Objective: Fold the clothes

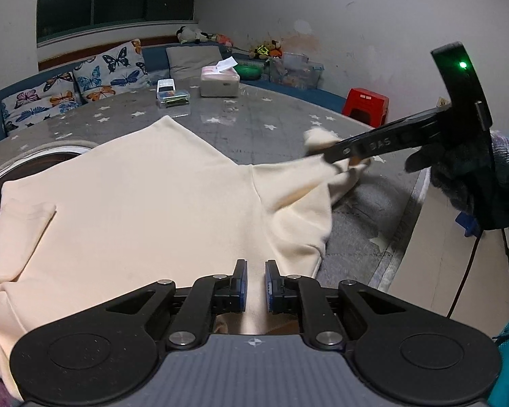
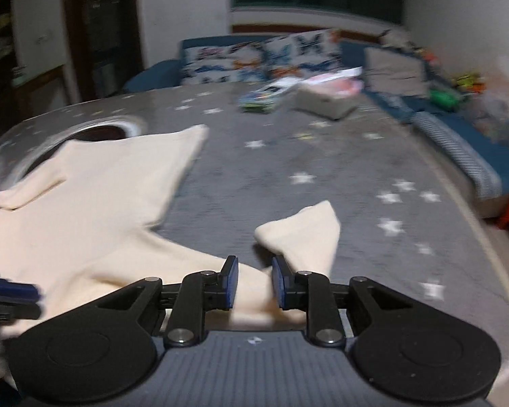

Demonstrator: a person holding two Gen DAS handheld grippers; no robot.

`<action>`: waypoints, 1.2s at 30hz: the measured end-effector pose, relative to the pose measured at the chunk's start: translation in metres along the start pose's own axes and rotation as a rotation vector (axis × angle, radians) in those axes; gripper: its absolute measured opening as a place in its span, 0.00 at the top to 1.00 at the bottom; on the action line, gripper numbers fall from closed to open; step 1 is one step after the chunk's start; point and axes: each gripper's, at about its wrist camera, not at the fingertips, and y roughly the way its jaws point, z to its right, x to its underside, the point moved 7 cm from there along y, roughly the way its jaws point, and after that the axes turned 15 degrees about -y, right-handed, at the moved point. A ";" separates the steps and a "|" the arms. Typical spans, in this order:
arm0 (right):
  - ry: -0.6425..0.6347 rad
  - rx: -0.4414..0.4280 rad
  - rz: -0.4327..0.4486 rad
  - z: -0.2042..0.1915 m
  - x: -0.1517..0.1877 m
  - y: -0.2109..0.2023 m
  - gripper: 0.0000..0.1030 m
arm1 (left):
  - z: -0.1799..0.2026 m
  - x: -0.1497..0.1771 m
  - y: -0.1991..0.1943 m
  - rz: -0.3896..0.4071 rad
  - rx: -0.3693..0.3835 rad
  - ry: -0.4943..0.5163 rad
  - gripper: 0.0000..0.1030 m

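My gloved right hand point(image 1: 458, 176) reaches in from the right edge of the left wrist view, angling my right gripper point(image 1: 346, 161) down toward the tabletop point(image 1: 254, 122); my left gripper point(image 1: 255, 281) also tilts downward over the cloth. There is 1 cream garment point(image 1: 135, 196) spread across the grey star-printed tabletop, with 2 grippers on it. My left gripper's blue pads stand close together with a strip of the cream fabric running up between them, clamped on the garment's near edge. My right gripper point(image 2: 254, 281) has the end of 1 sleeve point(image 2: 305, 234) bunched between its pads, the tip sticking out beyond them above the tabletop; I cannot tell from the blurred view whether the pads press it. At the far side sit 1 tissue box point(image 1: 219, 81) and 1 clear container point(image 1: 173, 96), with 2 butterfly cushions point(image 1: 74, 84) on the sofa behind and 1 red stool point(image 1: 366, 105) to the right.
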 end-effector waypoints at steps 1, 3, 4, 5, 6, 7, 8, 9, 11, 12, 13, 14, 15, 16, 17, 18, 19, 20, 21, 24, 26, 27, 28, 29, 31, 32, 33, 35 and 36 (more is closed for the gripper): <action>0.009 0.039 -0.001 0.007 0.004 -0.003 0.77 | 0.000 0.000 0.000 -0.002 0.000 0.002 0.87; 0.022 0.114 -0.005 0.019 0.011 -0.008 0.72 | 0.000 0.001 0.000 -0.004 0.001 0.004 0.87; 0.025 0.137 -0.009 0.024 0.015 -0.010 0.71 | 0.000 0.001 0.000 -0.005 0.002 0.005 0.86; 0.036 0.155 -0.019 0.031 0.020 -0.011 0.71 | 0.000 0.001 0.001 -0.006 0.004 0.005 0.84; 0.054 0.164 -0.031 0.038 0.026 -0.011 0.71 | 0.001 0.001 0.001 -0.006 0.004 0.007 0.83; 0.072 0.176 -0.042 0.046 0.031 -0.011 0.71 | 0.002 0.001 0.001 -0.007 0.004 0.010 0.82; 0.090 0.188 -0.047 0.052 0.035 -0.012 0.71 | 0.002 0.001 0.002 -0.007 0.005 0.012 0.80; 0.109 0.197 -0.047 0.057 0.038 -0.013 0.70 | 0.003 0.001 0.001 -0.007 0.005 0.013 0.79; 0.145 0.204 -0.041 0.067 0.043 -0.016 0.66 | 0.003 0.001 0.001 -0.008 0.004 0.015 0.78; 0.162 0.206 -0.039 0.071 0.044 -0.016 0.64 | 0.004 0.001 0.001 -0.009 0.003 0.017 0.77; 0.178 0.200 -0.040 0.075 0.046 -0.015 0.64 | 0.004 0.001 0.001 -0.009 0.002 0.020 0.77; 0.194 0.186 -0.044 0.079 0.048 -0.012 0.64 | 0.004 0.001 0.001 -0.009 0.001 0.021 0.77; 0.208 0.172 -0.048 0.081 0.050 -0.008 0.64 | 0.004 0.001 0.001 -0.010 -0.001 0.023 0.77; 0.211 0.166 -0.049 0.083 0.050 -0.005 0.65 | 0.004 0.001 0.001 -0.010 -0.002 0.023 0.77; 0.205 0.160 -0.047 0.083 0.049 -0.003 0.72 | 0.005 0.001 0.001 -0.010 -0.004 0.024 0.77; 0.192 0.154 -0.043 0.083 0.046 -0.001 0.84 | 0.005 0.001 0.001 -0.011 -0.005 0.026 0.77; 0.177 0.154 -0.041 0.083 0.043 0.000 0.87 | 0.005 0.001 0.001 -0.011 -0.007 0.029 0.77; 0.161 0.154 -0.038 0.082 0.040 0.001 0.89 | 0.006 0.002 0.001 -0.012 -0.008 0.031 0.76; 0.140 0.161 -0.034 0.082 0.036 0.003 0.90 | 0.006 0.002 0.001 -0.012 -0.009 0.032 0.76; 0.093 0.198 -0.012 0.085 0.023 0.011 0.91 | 0.006 0.002 0.001 -0.014 -0.012 0.036 0.76; 0.070 0.216 0.001 0.088 0.015 0.017 0.91 | 0.006 0.002 0.001 -0.014 -0.013 0.040 0.76; 0.063 0.217 -0.003 0.089 0.014 0.022 0.91 | 0.006 0.002 0.001 -0.014 -0.013 0.041 0.75; 0.060 0.215 -0.013 0.089 0.014 0.028 0.90 | 0.006 0.003 0.000 -0.014 -0.013 0.040 0.75; 0.061 0.210 -0.025 0.089 0.016 0.033 0.89 | 0.006 0.002 0.000 -0.014 -0.012 0.038 0.74; 0.057 0.222 -0.026 0.091 0.017 0.034 0.83 | 0.005 0.002 0.000 -0.013 -0.012 0.035 0.74; 0.060 0.225 -0.024 0.092 0.016 0.033 0.79 | 0.005 0.002 -0.001 -0.013 -0.013 0.033 0.74; 0.067 0.223 -0.022 0.092 0.015 0.030 0.79 | 0.005 0.002 -0.002 -0.013 -0.014 0.031 0.73; 0.069 0.217 -0.014 0.091 0.012 0.023 0.76 | 0.002 -0.002 -0.004 -0.003 -0.026 0.024 0.72; 0.065 0.208 -0.004 0.089 0.010 0.019 0.74 | -0.002 -0.006 -0.007 0.013 -0.039 0.017 0.72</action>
